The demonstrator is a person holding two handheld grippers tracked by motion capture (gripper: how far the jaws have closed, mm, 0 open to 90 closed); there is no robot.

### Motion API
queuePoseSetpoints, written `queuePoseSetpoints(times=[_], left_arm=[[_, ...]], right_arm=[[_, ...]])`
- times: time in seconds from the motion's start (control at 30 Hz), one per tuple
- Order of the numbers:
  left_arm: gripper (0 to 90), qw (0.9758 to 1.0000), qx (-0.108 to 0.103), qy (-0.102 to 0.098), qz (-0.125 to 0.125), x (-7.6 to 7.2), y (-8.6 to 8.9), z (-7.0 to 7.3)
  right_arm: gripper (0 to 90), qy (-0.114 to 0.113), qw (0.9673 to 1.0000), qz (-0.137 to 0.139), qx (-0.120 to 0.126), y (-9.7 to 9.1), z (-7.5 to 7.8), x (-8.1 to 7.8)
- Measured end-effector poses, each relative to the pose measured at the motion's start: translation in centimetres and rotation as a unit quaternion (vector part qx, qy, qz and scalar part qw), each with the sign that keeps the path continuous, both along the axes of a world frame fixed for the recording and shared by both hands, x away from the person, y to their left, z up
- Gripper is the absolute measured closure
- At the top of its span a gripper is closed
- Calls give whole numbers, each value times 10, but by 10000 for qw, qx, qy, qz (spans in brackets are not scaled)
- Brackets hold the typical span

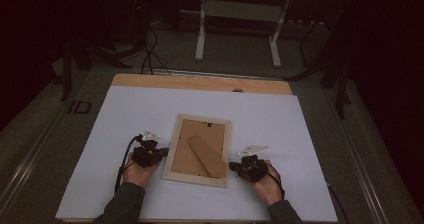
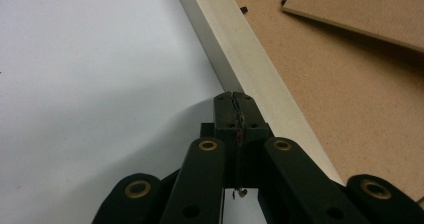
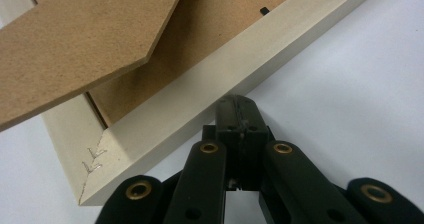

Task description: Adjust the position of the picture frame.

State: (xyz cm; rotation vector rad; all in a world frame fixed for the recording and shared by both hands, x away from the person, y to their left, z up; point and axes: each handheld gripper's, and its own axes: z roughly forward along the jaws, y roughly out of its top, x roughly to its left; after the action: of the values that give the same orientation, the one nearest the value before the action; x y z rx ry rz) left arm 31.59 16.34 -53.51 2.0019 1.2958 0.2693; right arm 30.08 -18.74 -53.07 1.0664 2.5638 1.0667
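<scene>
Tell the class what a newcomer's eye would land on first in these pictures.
A picture frame lies face down in the middle of the white sheet, its brown backing board up and the stand flap lying aslant across it. On either side a hand holds a black tool: the left gripper and the right gripper, both with jaws shut, tips at the frame's pale outer edges.

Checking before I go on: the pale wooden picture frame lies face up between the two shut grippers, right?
Not quite: the pale wooden picture frame lies face down, its brown fibreboard backing and stand upward, as the high view shows. Both grippers, left and right, are shut.
</scene>
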Motion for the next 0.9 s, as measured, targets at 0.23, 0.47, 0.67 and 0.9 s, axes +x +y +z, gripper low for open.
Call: queuePoseSetpoints(times=[0.23,0.47,0.67,0.9], left_arm=[[900,9999,151,-34,51,10,-6,2],[900,9999,133,-44,97,17,-8,1],[900,9996,278,-23,8,31,-12,4],[900,9993,114,95,-347,48,-6,4]], right_arm=[[900,-8,10000,-2,-12,0,0,0],[900,-61,10000,22,-61,1,0,-1],[900,-105,9999,28,-113,2,1,-2],[900,-90,9998,103,-112,3,1,-4]])
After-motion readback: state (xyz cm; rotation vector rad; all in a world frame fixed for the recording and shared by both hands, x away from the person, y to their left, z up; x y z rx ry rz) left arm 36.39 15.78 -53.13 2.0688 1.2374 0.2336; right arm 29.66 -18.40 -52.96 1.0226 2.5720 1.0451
